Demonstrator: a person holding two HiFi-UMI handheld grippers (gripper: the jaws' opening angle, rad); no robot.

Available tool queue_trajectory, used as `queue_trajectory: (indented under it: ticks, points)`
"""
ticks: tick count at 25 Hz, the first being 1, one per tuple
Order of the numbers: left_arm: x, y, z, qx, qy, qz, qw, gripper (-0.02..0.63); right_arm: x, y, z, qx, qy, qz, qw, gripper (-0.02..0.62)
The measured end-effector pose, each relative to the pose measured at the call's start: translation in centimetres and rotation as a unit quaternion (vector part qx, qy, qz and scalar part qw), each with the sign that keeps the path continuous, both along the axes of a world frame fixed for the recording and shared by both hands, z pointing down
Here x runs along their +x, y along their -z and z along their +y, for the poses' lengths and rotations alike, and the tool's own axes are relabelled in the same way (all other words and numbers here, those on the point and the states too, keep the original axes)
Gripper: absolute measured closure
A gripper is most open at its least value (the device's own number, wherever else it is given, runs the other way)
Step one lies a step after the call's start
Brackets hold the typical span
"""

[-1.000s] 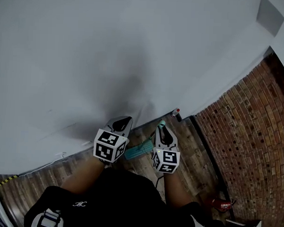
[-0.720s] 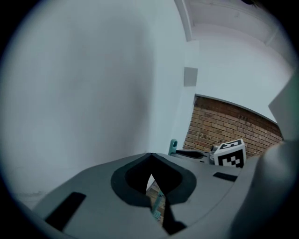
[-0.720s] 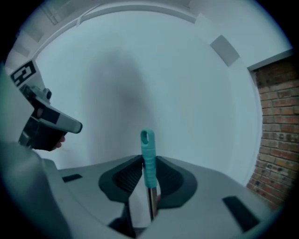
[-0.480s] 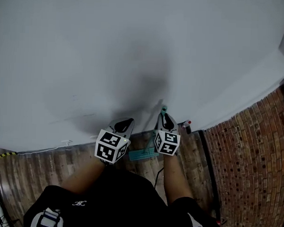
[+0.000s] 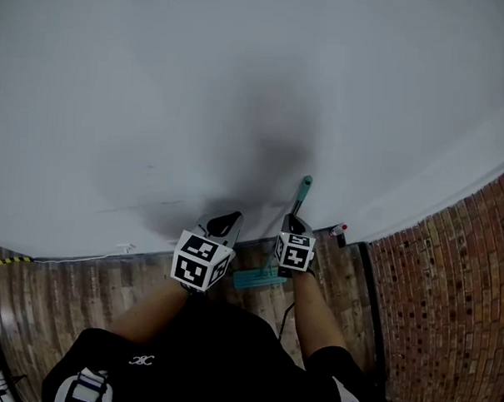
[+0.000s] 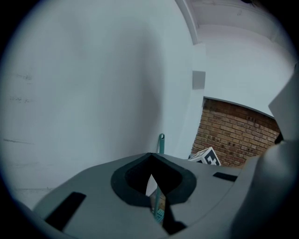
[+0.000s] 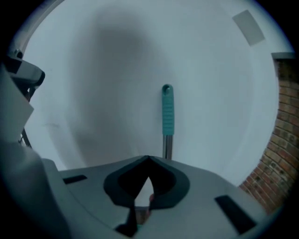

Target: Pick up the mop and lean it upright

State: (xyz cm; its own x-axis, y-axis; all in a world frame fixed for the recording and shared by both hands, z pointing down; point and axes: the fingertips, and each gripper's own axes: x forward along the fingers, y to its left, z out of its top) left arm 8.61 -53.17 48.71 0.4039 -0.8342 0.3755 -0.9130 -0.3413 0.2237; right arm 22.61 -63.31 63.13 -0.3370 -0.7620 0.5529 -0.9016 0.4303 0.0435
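While clamped in right gripper (image 5: 294, 223), upright mop (image 5: 305, 190), teal grip (image 7: 167, 109), steel shaft (image 7: 167, 147); left gripper (image 5: 226, 219) closed, empty.

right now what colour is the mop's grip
The mop's grip is teal; clearest in the right gripper view.

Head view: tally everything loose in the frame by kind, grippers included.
Grippers: 2 (left gripper, right gripper)
Teal mop: 1
Small red-capped object at the wall base: 1
White cable along the wall base: 1
Total: 5
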Motion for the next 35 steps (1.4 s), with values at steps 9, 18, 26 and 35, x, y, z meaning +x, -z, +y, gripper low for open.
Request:
queue_trajectory:
  ticks: [9,18,26,35]
  points:
    - [1.4,-0.2,-1.7,0.002,-0.025,0.010,0.9996,0.615,1.6,5.0,1.7,0.048,-0.031,-0.058,0.997,0.582]
    - [5.9,0.4,-2.9,0.013,-0.086,0.025,0.9959,0.615,4.3,16.6,5.9,0.168,-0.055,-0.093,0.980,0.583]
    - [10.2,1.2,-3.0,0.019,-0.141,0.031,0.9894,0.615,8.3,20.4,9.7,0.204,-0.103,-0.092,0.969,0.583]
    - [13.9,1.0,-2.4,0.013,-0.185,0.031,0.9822,0.615,11.2,18.7,11.7,0.180,-0.141,-0.087,0.970,0.582]
